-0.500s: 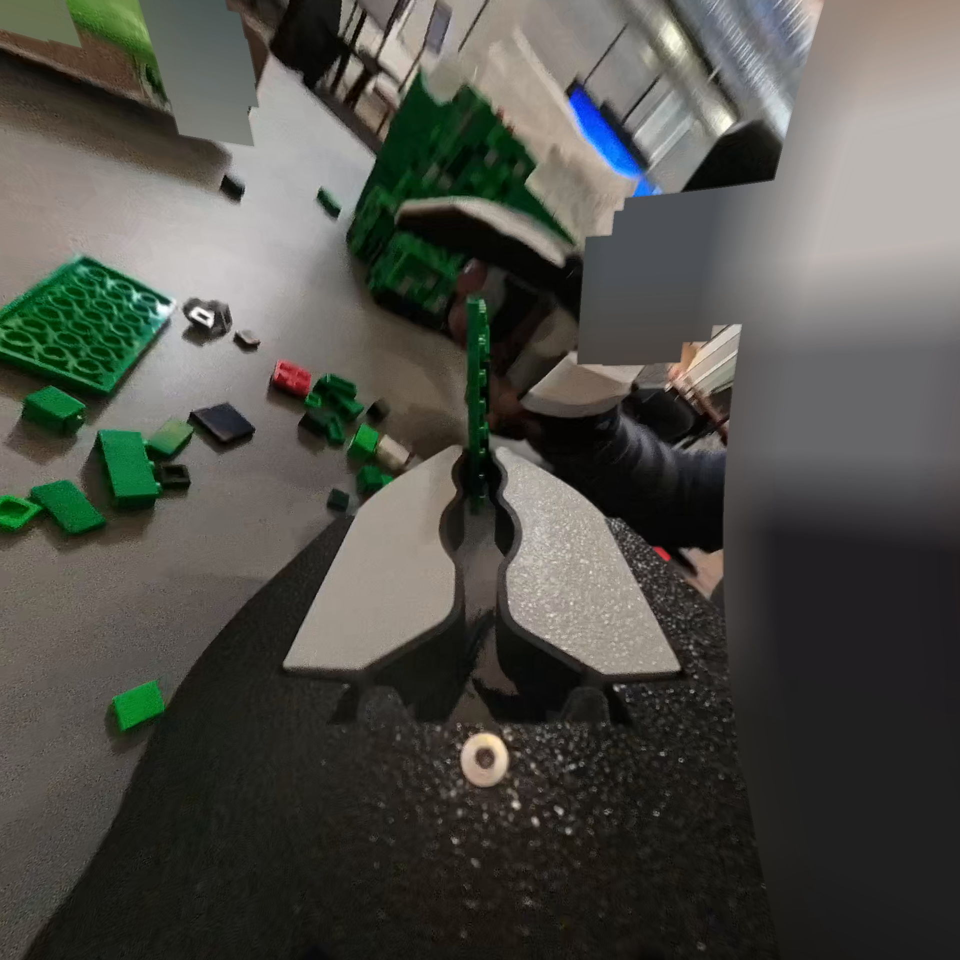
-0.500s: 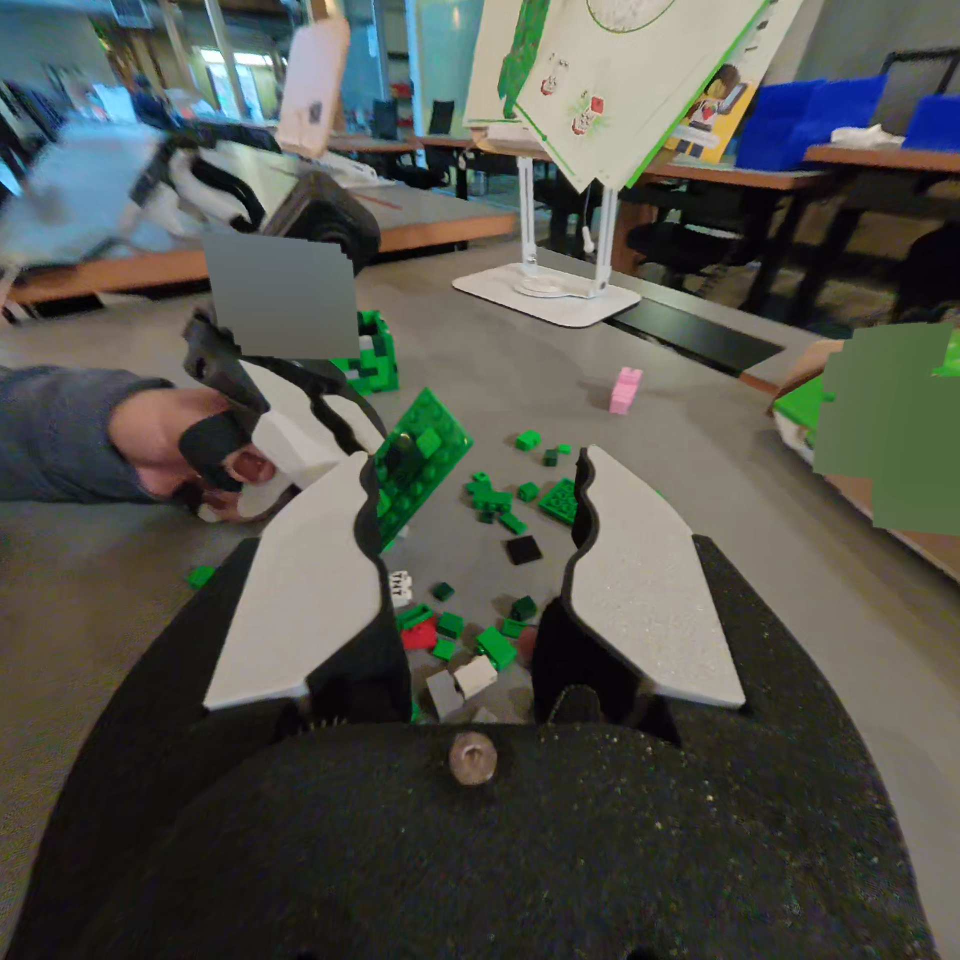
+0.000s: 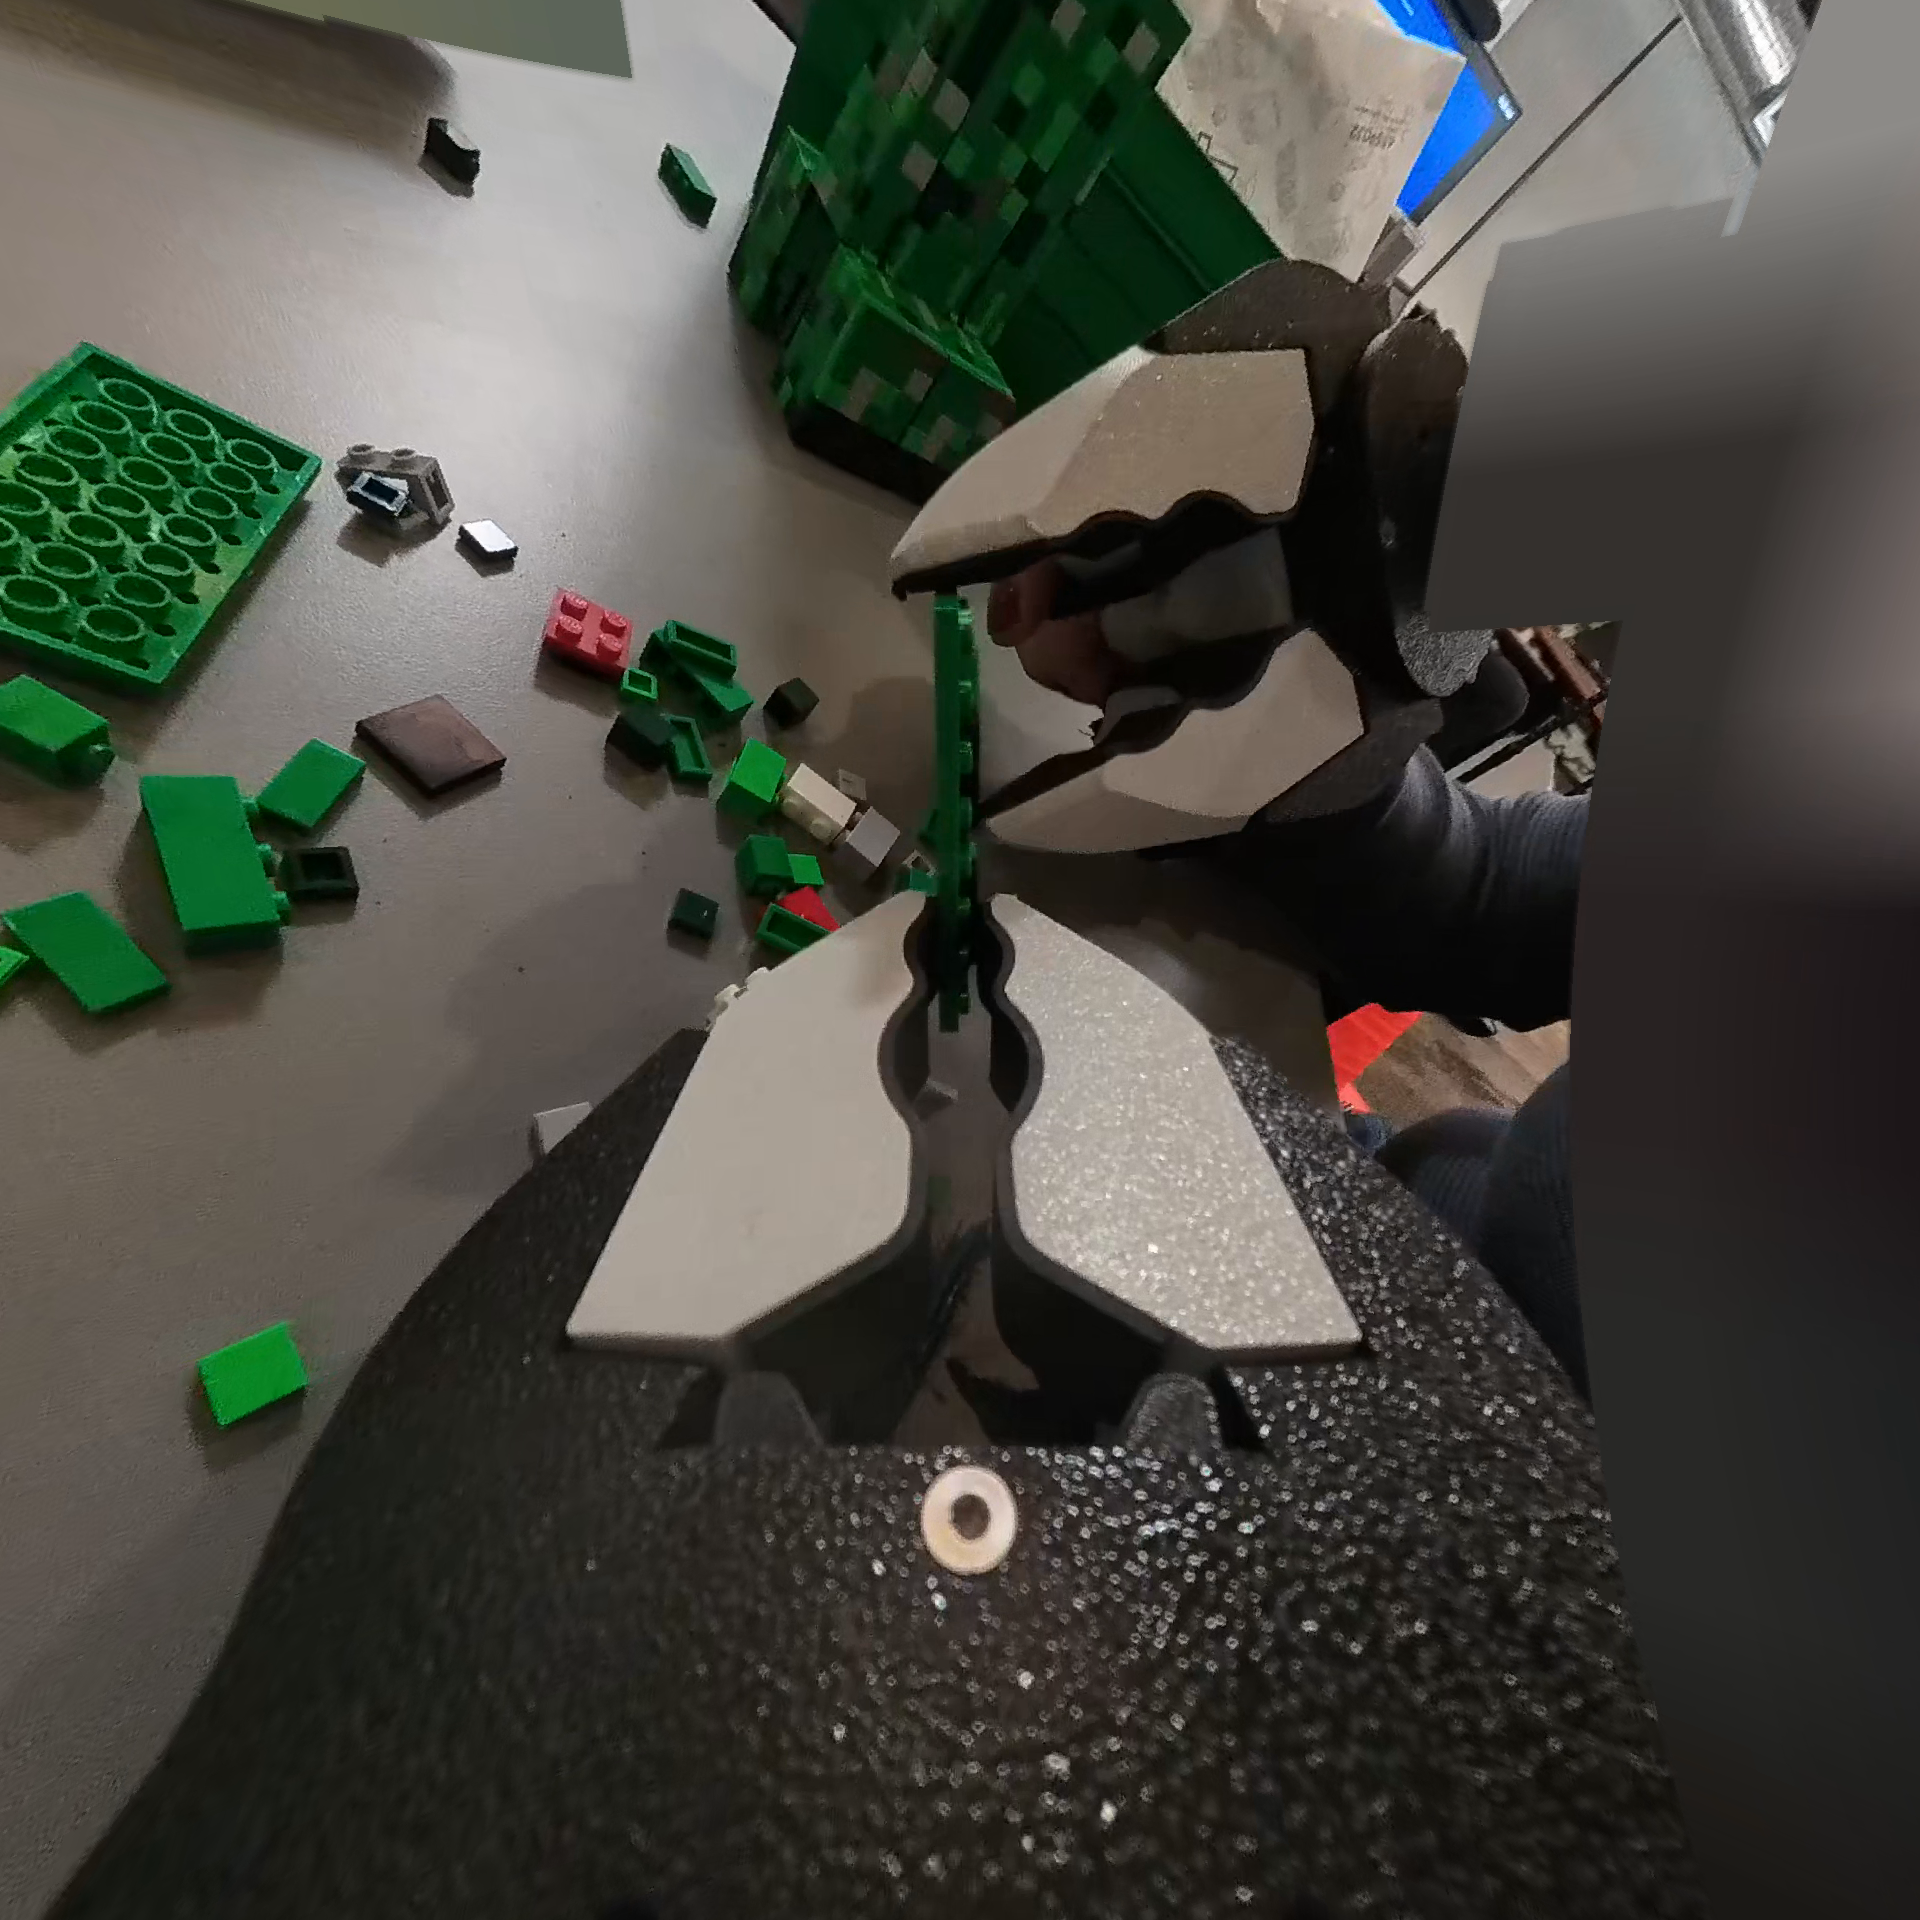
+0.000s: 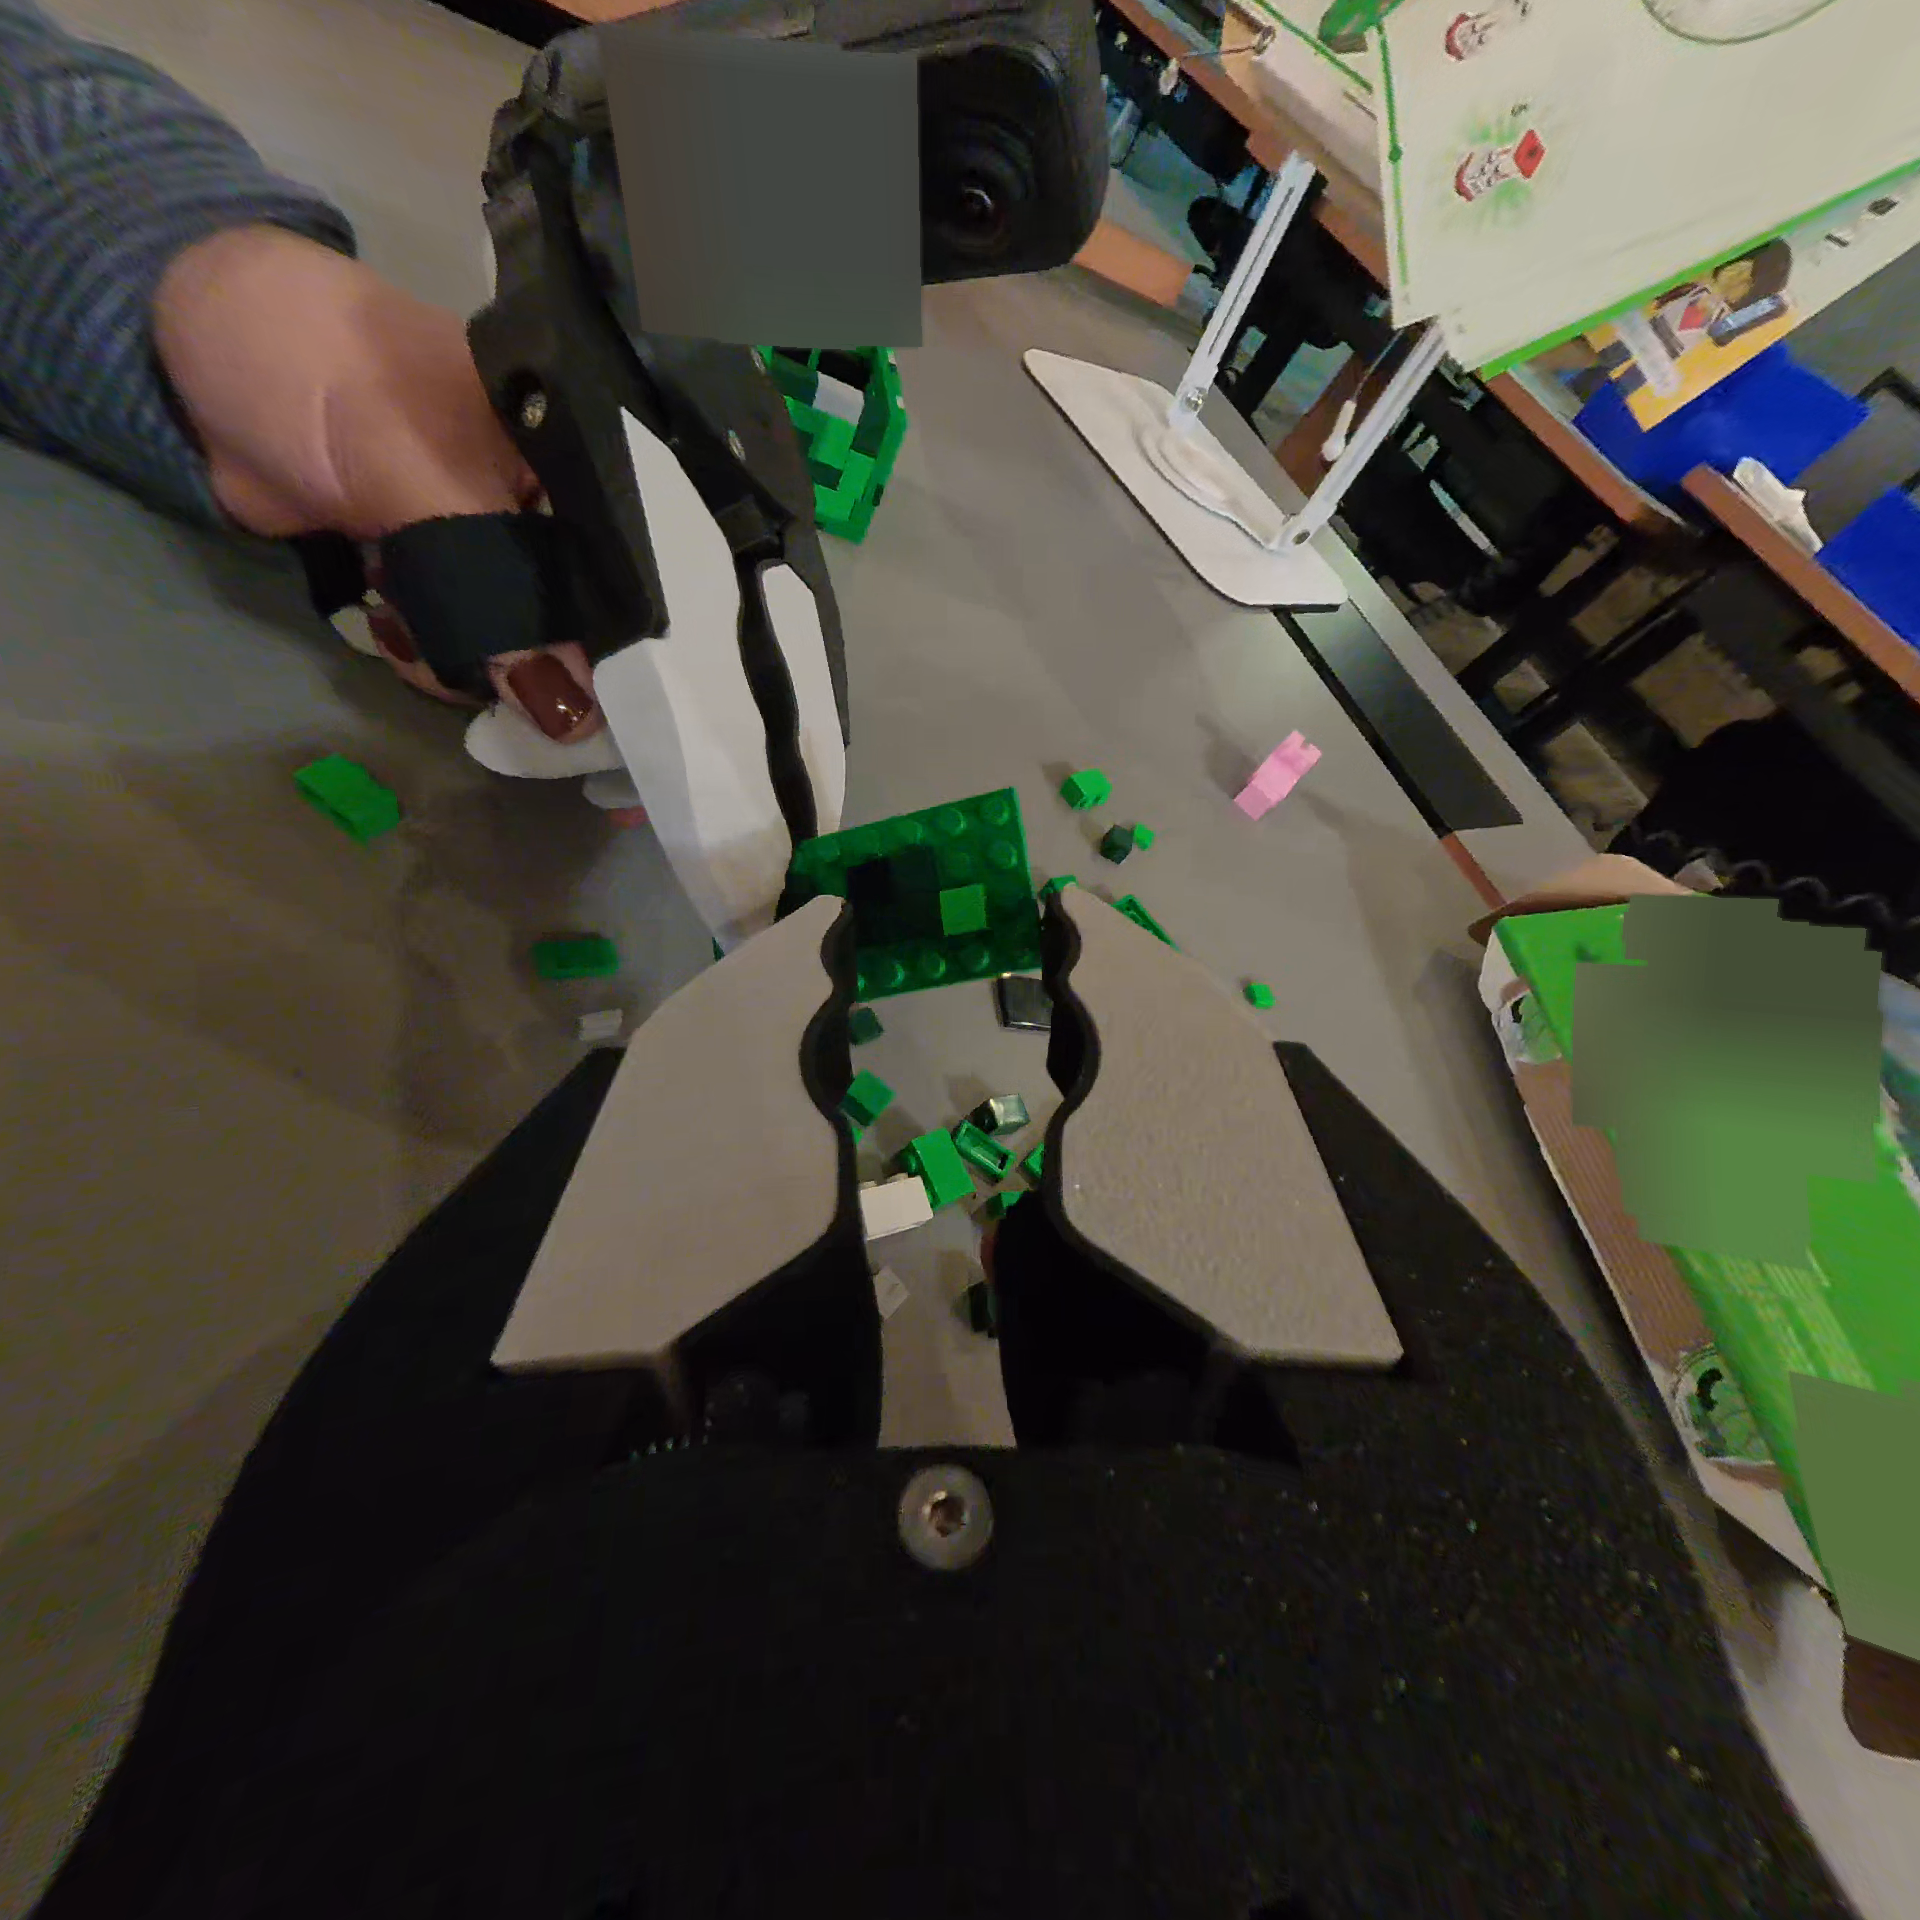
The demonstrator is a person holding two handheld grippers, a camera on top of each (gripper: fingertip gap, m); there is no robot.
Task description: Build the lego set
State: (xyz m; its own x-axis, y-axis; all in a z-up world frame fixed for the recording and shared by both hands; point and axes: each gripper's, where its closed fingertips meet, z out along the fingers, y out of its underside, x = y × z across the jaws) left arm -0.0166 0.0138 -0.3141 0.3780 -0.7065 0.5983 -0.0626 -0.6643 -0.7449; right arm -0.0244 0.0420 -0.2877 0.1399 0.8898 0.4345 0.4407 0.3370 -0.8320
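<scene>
Left wrist view puts my left hand-held gripper [image 3: 951, 935] at mid-frame, its two grey fingers pinched narrow on the lower edge of a flat green studded lego plate [image 3: 953, 769], which stands edge-on and upright above the grey counter [image 3: 436, 270]. My right hand-held gripper [image 3: 945, 707] comes in from the right of the frame, fingers set well apart, one at the plate's top edge and one at its side. In the right wrist view that plate [image 4: 935, 904] faces me just beyond the parted fingertips of the right hand-held gripper [image 4: 948, 914], with dark and bright green tiles on it. Loose green, red and black lego pieces [image 3: 686, 686] lie scattered at centre left, a large green lego base plate [image 3: 125, 530] at the left edge, and a green block-patterned lego build [image 3: 935, 239] at upper centre.
</scene>
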